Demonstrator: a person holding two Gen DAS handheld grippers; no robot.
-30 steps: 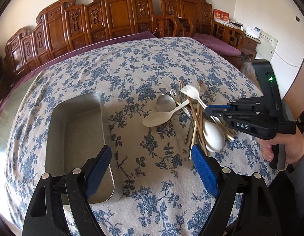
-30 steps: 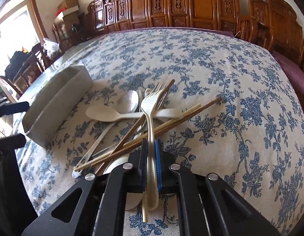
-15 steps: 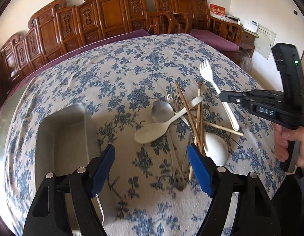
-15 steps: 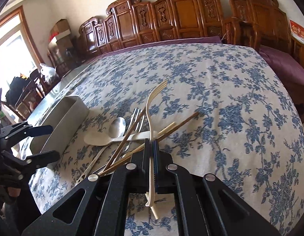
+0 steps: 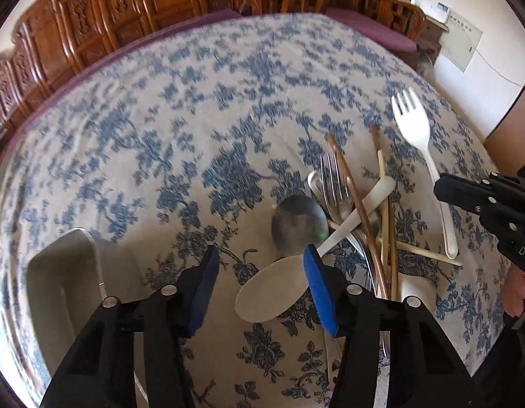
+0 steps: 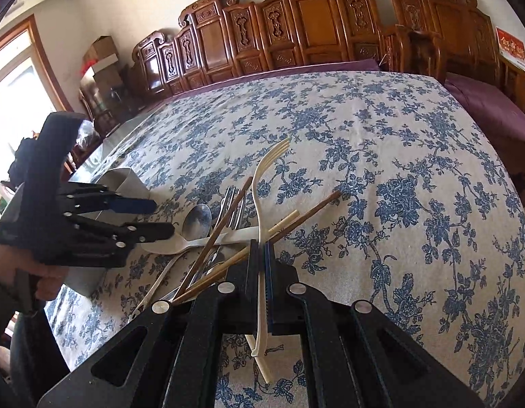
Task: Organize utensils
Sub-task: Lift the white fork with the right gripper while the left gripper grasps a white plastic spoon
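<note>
A pile of utensils lies on the floral tablecloth: a cream plastic spoon (image 5: 272, 292), a steel spoon (image 5: 298, 219), a steel fork (image 5: 333, 180) and wooden chopsticks (image 5: 386, 224). My right gripper (image 6: 260, 255) is shut on a cream plastic fork (image 6: 262, 200) and holds it above the pile; the fork also shows in the left wrist view (image 5: 415, 136). My left gripper (image 5: 259, 272) is open, its blue pads (image 5: 318, 285) either side of the cream spoon's bowl, right pad over it. The metal tray (image 5: 58, 289) lies to the left.
Carved wooden chairs (image 6: 296, 34) line the far edge of the table. A purple cushioned seat (image 6: 483, 108) stands at the right. The metal tray also shows behind my left gripper (image 6: 126, 176) in the right wrist view.
My right gripper has lifted the cream fork up off the pile. My left gripper has moved right from over the tray toward the cream spoon and narrowed its opening.
</note>
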